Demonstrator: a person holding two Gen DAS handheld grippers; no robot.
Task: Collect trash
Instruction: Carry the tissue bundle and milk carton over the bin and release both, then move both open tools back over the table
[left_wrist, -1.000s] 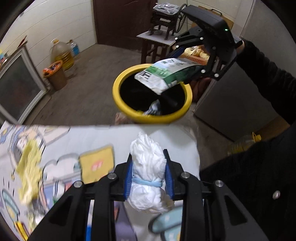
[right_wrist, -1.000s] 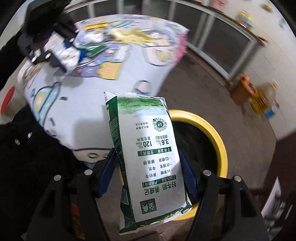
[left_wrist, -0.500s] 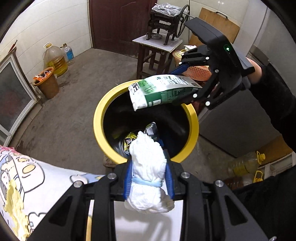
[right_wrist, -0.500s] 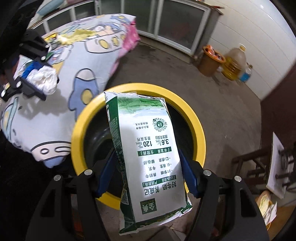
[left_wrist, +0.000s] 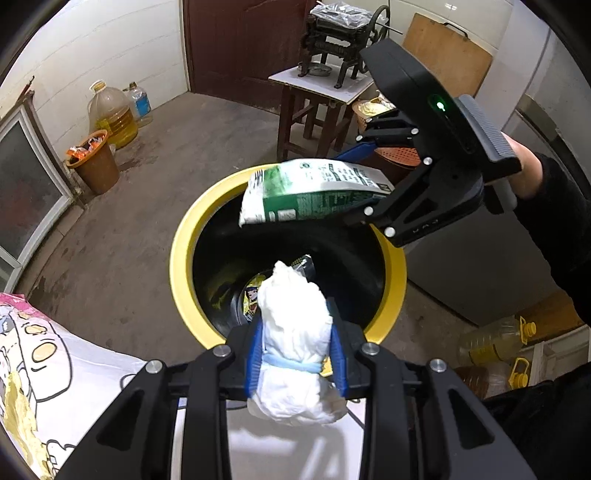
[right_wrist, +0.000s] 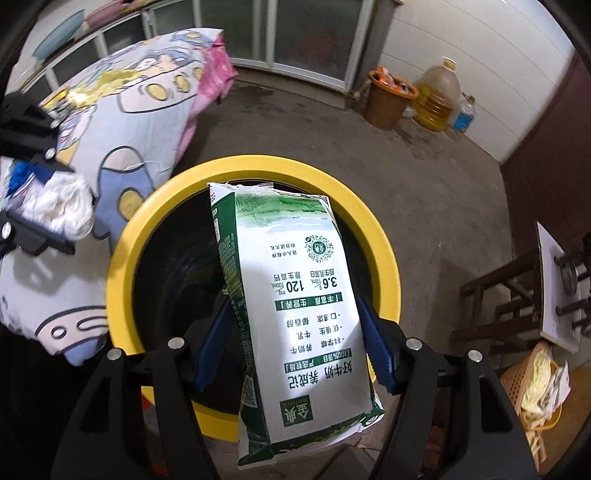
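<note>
A yellow-rimmed black trash bin (left_wrist: 181, 258) (right_wrist: 122, 251) stands on the concrete floor with wrappers at its bottom. My left gripper (left_wrist: 295, 354) is shut on a crumpled white tissue wad (left_wrist: 295, 332), held over the bin's near rim. The same wad (right_wrist: 59, 210) shows at the left edge of the right wrist view. My right gripper (right_wrist: 291, 339) is shut on a green and white milk carton (right_wrist: 295, 302), hanging over the bin's mouth. In the left wrist view that carton (left_wrist: 310, 192) lies almost level above the bin's far side, with the right gripper (left_wrist: 373, 177) behind it.
A cartoon-print cloth covers the table (left_wrist: 55, 376) (right_wrist: 122, 110) beside the bin. An orange bucket (left_wrist: 94, 166) and oil jugs (left_wrist: 110, 114) stand by the wall. A wooden stool with a machine (left_wrist: 314, 92), a grey cabinet (left_wrist: 480, 266) and a basket (right_wrist: 532, 384) crowd the bin's other side.
Both grippers moved from beside the table to above the bin, which now fills the middle of both views. The right gripper rolled and the carton sank toward the bin's mouth. Both grips held.
</note>
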